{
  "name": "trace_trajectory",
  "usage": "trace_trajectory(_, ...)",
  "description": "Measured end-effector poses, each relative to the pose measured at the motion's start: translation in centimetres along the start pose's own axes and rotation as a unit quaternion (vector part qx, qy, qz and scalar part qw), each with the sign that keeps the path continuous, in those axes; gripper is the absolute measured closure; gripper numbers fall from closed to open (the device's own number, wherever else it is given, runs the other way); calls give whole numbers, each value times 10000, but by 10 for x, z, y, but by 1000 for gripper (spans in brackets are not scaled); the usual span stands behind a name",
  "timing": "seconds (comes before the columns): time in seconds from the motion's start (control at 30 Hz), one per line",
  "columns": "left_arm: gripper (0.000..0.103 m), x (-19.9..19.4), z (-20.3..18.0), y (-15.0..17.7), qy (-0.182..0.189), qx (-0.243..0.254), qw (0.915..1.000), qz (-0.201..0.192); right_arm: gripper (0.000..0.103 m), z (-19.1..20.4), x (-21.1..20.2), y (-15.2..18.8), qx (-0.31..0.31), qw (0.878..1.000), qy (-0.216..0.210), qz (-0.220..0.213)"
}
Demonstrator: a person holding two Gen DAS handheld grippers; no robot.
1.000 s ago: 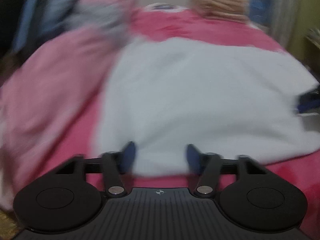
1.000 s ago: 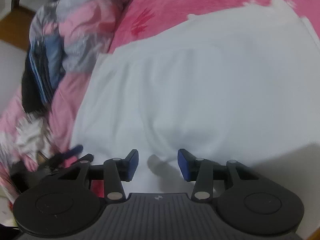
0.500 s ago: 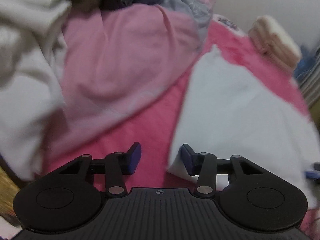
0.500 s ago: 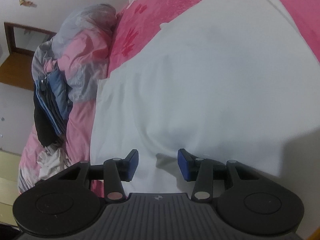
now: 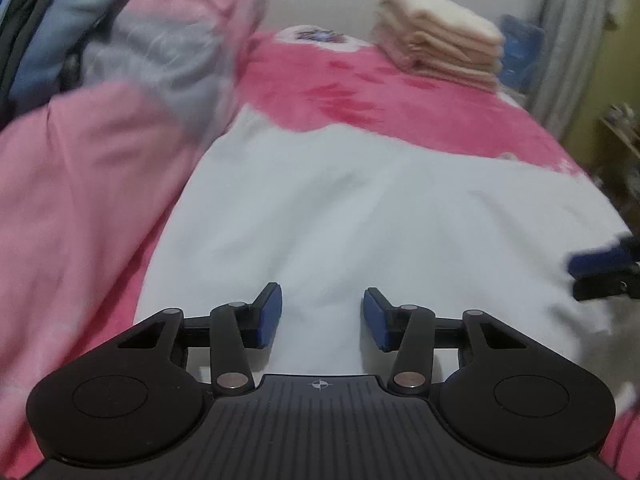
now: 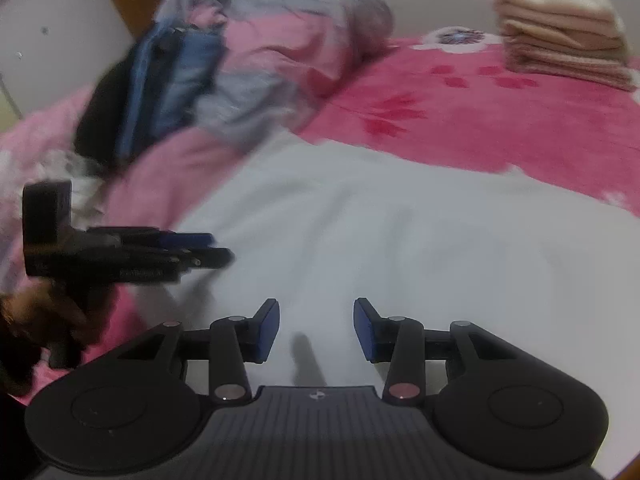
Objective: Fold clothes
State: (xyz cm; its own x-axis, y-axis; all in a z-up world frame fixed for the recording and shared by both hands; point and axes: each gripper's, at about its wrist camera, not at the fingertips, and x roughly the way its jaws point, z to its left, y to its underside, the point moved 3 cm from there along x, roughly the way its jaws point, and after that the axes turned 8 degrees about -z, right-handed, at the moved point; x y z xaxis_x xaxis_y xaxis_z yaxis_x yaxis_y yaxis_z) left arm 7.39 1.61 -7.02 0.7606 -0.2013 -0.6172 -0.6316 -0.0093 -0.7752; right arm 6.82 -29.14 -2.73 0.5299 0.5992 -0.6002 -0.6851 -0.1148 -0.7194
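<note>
White garment [image 5: 360, 216] spread flat on pink bed [image 5: 400, 92]; left gripper [image 5: 322, 312] and right gripper [image 6: 316, 325] over its near edge, jaws apart, holding nothing.

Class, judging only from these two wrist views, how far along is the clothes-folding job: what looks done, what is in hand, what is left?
Done: a folded beige stack sits at the far end of the pink bed. In hand: a white garment lies spread flat; the left tool and right tool stand open over its near edge, gripping nothing. Left: folding it, then the jumbled pile of clothes.
</note>
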Motion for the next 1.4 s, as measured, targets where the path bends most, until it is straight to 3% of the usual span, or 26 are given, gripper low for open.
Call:
trace_trajectory(0.03,57,-2,4,0,33,-54,10000,-45,61,-16,-8,8,136,9996,229,-18)
trace_trajectory(0.17,58,-3,12,2,164,4,9998,-133,90,-95,-70,39,1217,9869,951,-467)
trace_trajectory(0.23,58,2,11,1,133,76,9998,-157,90,-111,-94,41,1503,9782,1259,-682)
trace_trajectory(0.3,57,5,8,2,85,131,9997,-188,88,-105,-100,32,1176,9762,1653,-762)
trace_trajectory(0.4,55,3,3,2,20,201,9995,-223,89,-77,-78,13,701,9875,1121,-859)
trace_trajectory(0.5,55,3,0,2,-14,281,9993,-228,89,-55,-41,4,9,9955,709,-625)
trace_trajectory(0.6,55,2,1,3,-10,255,9994,-232,91,-97,-39,8,118,9915,1170,-555)
trace_trajectory(0.63,55,2,1,3,-6,244,9994,-235,98,-116,-44,9,315,9890,1308,-608)
trace_trajectory(0.67,55,2,1,3,-2,232,9994,-238,99,-136,-55,11,732,9850,1351,-780)
trace_trajectory(0.73,54,2,1,4,6,239,9994,-244,99,-162,-78,11,1158,9693,1910,-1025)
trace_trajectory(0.83,53,3,1,4,29,268,9993,-257,95,-154,-92,3,1109,9648,2011,-1284)
trace_trajectory(0.9,52,4,0,4,34,278,9992,-275,94,-140,-82,-1,1085,9724,1570,-1341)
trace_trajectory(1.0,51,5,-2,3,24,295,9991,-289,95,-136,-64,1,1177,9757,1367,-1246)
trace_trajectory(1.07,51,4,-2,1,24,301,9992,-273,103,-160,-67,10,1524,9639,1821,-1205)
trace_trajectory(1.13,51,0,-2,-2,14,311,9991,-275,103,-179,-84,17,2046,9482,1971,-1423)
trace_trajectory(1.2,50,-4,-1,-7,-44,337,9989,-326,95,-171,-103,12,1942,9422,2146,-1687)
trace_trajectory(1.3,49,-2,-3,-20,-107,425,9982,-399,92,-146,-100,0,1678,9544,1701,-1788)
trace_trajectory(1.4,48,12,-9,-35,-4,634,9970,-450,87,-119,-71,-8,1359,9726,1146,-1501)
